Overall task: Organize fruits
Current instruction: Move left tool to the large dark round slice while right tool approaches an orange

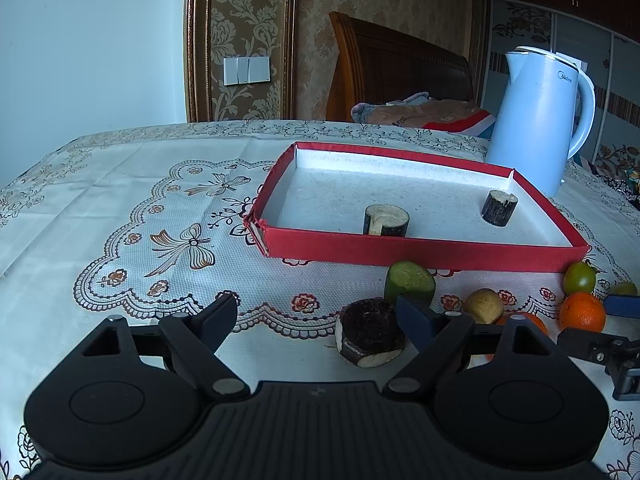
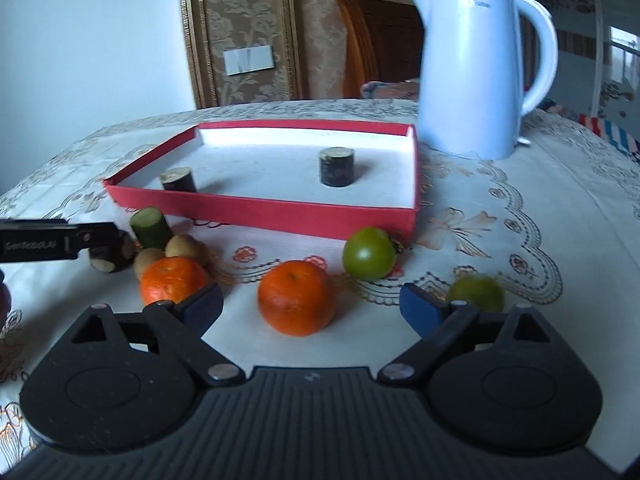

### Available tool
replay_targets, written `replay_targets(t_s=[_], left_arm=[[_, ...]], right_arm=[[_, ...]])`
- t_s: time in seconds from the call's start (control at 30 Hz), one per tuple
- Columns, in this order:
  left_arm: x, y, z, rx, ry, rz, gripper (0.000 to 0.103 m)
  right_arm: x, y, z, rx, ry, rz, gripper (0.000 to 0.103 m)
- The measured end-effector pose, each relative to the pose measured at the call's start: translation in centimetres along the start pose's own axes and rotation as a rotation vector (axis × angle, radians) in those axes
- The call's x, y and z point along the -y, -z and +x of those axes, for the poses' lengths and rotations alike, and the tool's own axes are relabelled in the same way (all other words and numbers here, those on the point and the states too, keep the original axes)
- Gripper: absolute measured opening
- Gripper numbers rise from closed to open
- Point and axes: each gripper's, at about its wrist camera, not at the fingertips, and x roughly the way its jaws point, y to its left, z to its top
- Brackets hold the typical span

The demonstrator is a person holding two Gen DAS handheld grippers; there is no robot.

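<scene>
A red box lid (image 1: 424,254) (image 2: 264,212) with a white inside holds two dark sugarcane pieces (image 1: 386,220) (image 1: 499,207) (image 2: 337,167). In front of it lie a dark sugarcane piece (image 1: 370,332) (image 2: 114,254), a green piece (image 1: 409,282) (image 2: 151,226), small yellowish fruits (image 1: 485,305) (image 2: 182,246), two oranges (image 2: 296,298) (image 2: 172,280) and green fruits (image 2: 368,253) (image 2: 476,294). My left gripper (image 1: 322,318) is open, its right finger against the dark piece. My right gripper (image 2: 310,306) is open around the middle orange.
A pale blue kettle (image 1: 538,120) (image 2: 474,68) stands behind the box at the right. The table wears a white embroidered cloth (image 1: 140,208) (image 2: 520,208). A wooden headboard and bedding lie beyond the table's far edge.
</scene>
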Motion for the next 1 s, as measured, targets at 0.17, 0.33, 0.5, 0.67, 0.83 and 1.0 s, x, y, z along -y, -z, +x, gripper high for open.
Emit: replay_targets(t_s=[0.17,0.33,0.5,0.67,0.83,1.0], left_arm=[[0.0,0.0,0.0,-0.002,0.003,0.002,0.087],[0.5,0.2,0.1,-0.016,0.014,0.032,0.087],[1.0,0.4,0.7,-0.04,0.012,0.061,0.087],[1.2,0.5,1.0,-0.068,0.009,0.074,0.087],[1.2,0.6,1.4,-0.089,0.006,0.078,0.087],[1.3,0.6,1.4,-0.092,0.001,0.084,0.087]], right_arm=[[-0.7,-0.2,0.5,-0.023,-0.008,-0.026,0.095],[-1.3,-0.1,0.9,-0.056,-0.004,-0.062,0.094],[-0.4,-0.9,1.7,-0.07,0.016,0.003,0.093],[-0.9,-0.4,1.3,-0.046,0.021,-0.036,0.082],[-1.1,-0.4,1.2,-0.035,-0.016,-0.052,0.075],[-1.1,-0.4,1.1,-0.032,-0.05,-0.053,0.072]])
